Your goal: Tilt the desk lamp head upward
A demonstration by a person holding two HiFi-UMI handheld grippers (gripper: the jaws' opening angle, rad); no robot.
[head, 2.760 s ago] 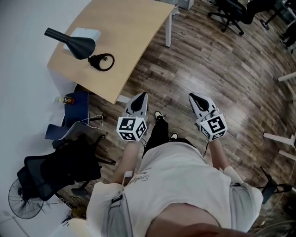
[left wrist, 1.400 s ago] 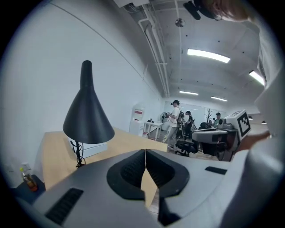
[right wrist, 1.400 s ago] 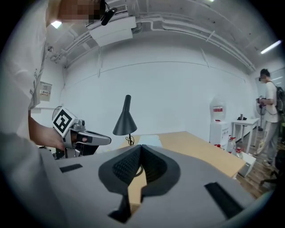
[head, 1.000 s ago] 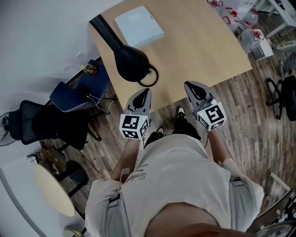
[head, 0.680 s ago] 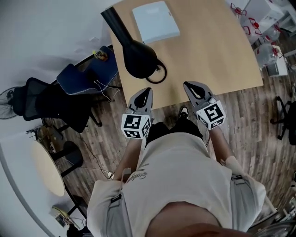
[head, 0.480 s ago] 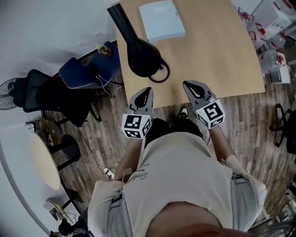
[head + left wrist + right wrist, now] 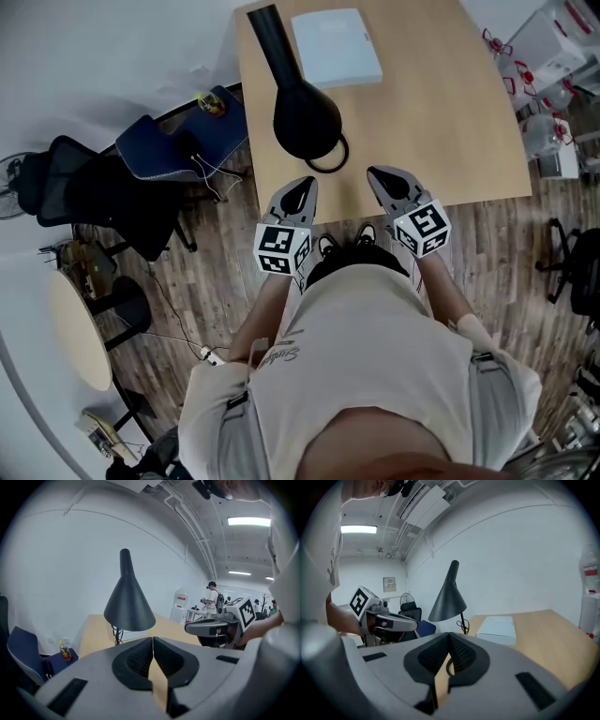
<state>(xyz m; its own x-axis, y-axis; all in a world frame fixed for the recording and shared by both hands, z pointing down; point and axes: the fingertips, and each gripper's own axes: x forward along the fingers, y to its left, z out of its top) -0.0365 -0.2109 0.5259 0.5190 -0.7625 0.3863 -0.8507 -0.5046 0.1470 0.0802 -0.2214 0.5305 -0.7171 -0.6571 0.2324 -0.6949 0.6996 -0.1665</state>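
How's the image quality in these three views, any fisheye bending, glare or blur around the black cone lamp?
Head view: evenly lit and sharp; the black cone-shaped lamp head stands out dark on the light wooden table. Left gripper view: strong fisheye with black corners, and the ceiling light strip is blown out white. Right gripper view: same round distortion, with a ceiling light panel glaring.

One desk lamp (image 7: 307,117) was counted, one desk (image 7: 441,112), one flat white box (image 7: 336,47), left gripper (image 7: 301,185) and right gripper (image 7: 380,177) making two.
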